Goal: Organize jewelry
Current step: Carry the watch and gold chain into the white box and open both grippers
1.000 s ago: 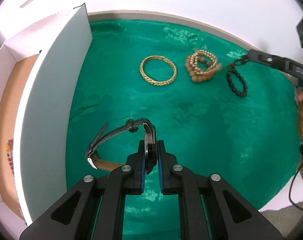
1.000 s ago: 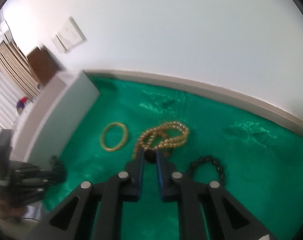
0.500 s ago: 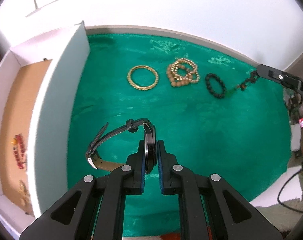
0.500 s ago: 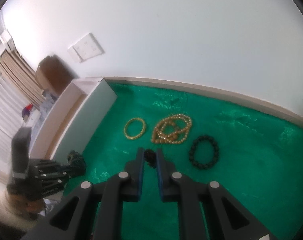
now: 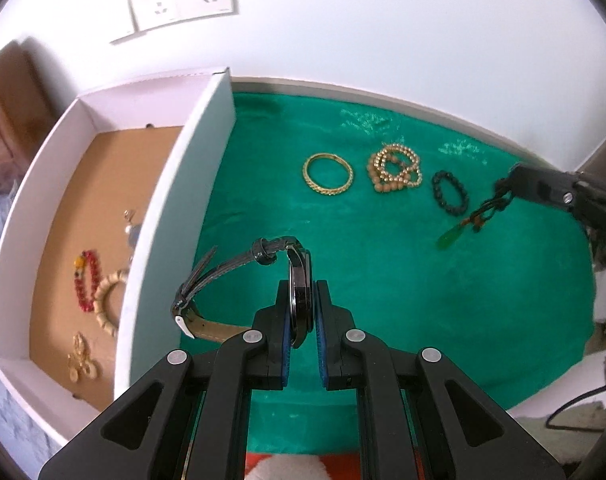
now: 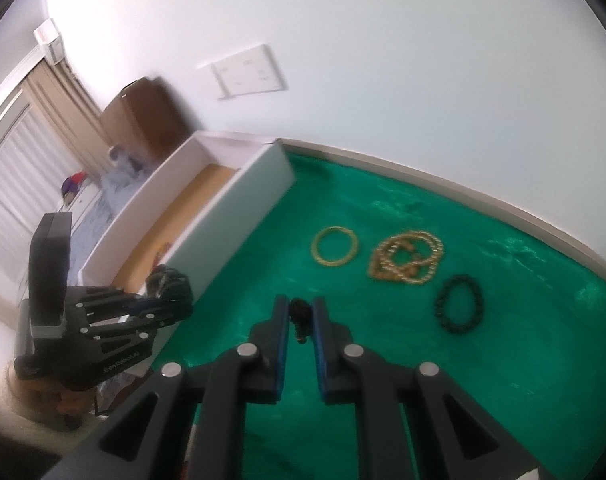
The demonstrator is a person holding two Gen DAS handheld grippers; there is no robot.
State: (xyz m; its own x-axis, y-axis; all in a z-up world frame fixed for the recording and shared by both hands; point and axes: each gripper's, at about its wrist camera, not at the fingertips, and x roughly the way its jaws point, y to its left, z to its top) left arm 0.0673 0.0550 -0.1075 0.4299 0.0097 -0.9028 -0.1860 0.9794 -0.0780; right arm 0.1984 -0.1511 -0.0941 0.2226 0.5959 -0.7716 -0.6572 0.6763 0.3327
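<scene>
Left wrist: left tongs [image 5: 302, 312] clamped on watch [image 5: 300, 280], right tongs [image 6: 301, 316] pinching pendant cord [image 6: 299, 314]

Right claw [image 6: 301, 312]: jaws closed on a dark beaded cord [image 6: 300, 316], held above the green-covered counter [image 6: 383, 360].
Ahead of the claw, slightly right: gold bangle [image 6: 335, 246]; further right, tan bead bracelets [image 6: 407, 256]; right again and nearer, black bead bracelet [image 6: 459, 304].
Ahead-left: white box [image 6: 239, 192], brown floor.
Left of the claw: left claw [image 6: 171, 300] gripping a dark item, blurred.
</scene>
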